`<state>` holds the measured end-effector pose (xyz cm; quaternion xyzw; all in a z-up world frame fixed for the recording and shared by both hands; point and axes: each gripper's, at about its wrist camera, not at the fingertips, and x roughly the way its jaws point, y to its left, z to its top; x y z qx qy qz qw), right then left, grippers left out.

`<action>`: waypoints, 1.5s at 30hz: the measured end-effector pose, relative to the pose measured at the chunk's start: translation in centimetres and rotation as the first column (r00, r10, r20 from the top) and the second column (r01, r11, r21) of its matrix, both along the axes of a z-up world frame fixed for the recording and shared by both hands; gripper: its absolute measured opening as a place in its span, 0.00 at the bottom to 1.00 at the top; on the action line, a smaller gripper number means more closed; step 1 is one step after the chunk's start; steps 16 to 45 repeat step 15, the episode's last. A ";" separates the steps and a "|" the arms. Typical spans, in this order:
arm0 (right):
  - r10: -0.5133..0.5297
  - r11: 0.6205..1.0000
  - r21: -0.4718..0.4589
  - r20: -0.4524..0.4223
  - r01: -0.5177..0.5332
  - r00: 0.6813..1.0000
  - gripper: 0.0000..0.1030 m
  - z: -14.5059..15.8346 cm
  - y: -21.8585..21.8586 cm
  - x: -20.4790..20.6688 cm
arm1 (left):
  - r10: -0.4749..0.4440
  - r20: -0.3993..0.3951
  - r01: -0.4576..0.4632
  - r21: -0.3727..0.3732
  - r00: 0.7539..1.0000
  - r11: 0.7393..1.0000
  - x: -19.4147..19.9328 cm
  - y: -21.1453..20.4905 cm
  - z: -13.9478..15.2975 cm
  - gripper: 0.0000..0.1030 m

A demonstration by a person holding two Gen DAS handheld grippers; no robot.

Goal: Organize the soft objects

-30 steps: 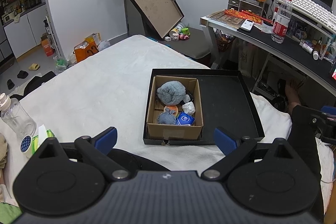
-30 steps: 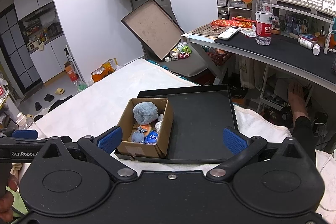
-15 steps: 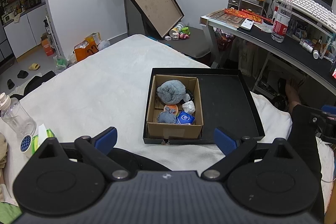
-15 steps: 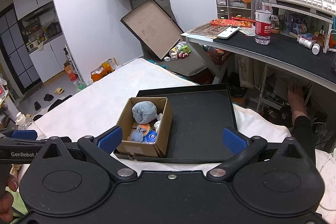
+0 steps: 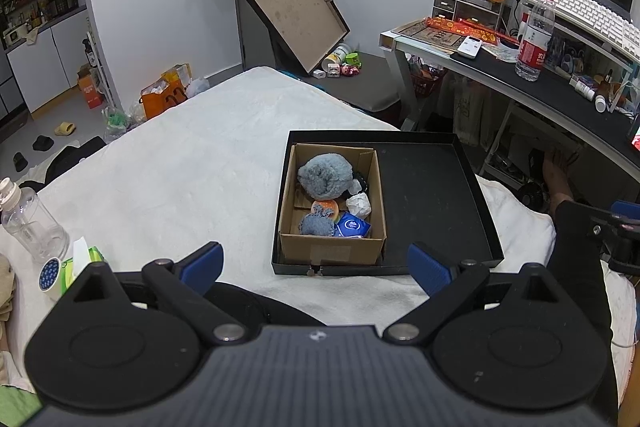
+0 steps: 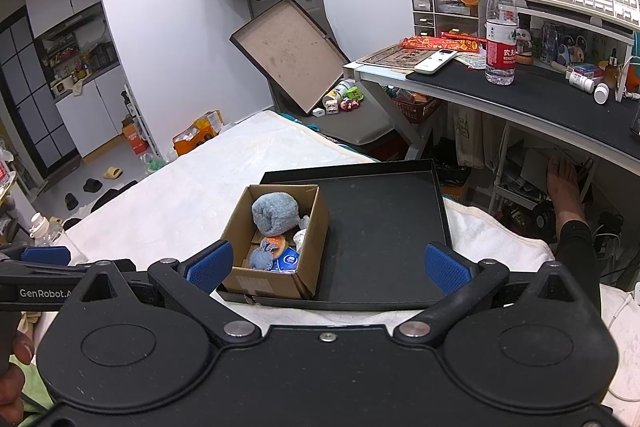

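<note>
Left wrist view: the left tool (image 5: 314, 265) hangs released and empty above the bed (image 5: 180, 163). The right tool (image 6: 326, 261) is likewise spread wide. Soft grey plush (image 5: 325, 175) lies inside the cardboard box (image 5: 332, 249), at the left of the black tray (image 5: 436, 195).

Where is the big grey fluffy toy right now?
In both wrist views the grey fluffy toy lies at the far end of the cardboard box, which sits in the left part of the black tray on the bed.

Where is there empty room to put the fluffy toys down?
The right half of the shallow black tray, beside the brown cardboard box, is bare. So is the white blanket left of the tray. The box itself is crowded with soft things.
</note>
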<state>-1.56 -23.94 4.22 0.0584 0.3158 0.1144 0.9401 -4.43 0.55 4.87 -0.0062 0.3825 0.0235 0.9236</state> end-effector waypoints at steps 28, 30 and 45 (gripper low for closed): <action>0.004 1.000 -0.004 -0.001 -0.004 1.000 1.00 -0.2 -0.1 -0.1 | -0.002 0.003 0.002 -0.004 1.000 1.000 -0.2 -0.1 0.2 0.95; 0.004 1.000 -0.004 -0.001 -0.004 1.000 1.00 -0.2 -0.1 -0.1 | -0.002 0.003 0.002 -0.004 1.000 1.000 -0.2 -0.1 0.2 0.95; 0.004 1.000 -0.004 -0.001 -0.004 1.000 1.00 -0.2 -0.1 -0.1 | -0.002 0.003 0.002 -0.004 1.000 1.000 -0.2 -0.1 0.2 0.95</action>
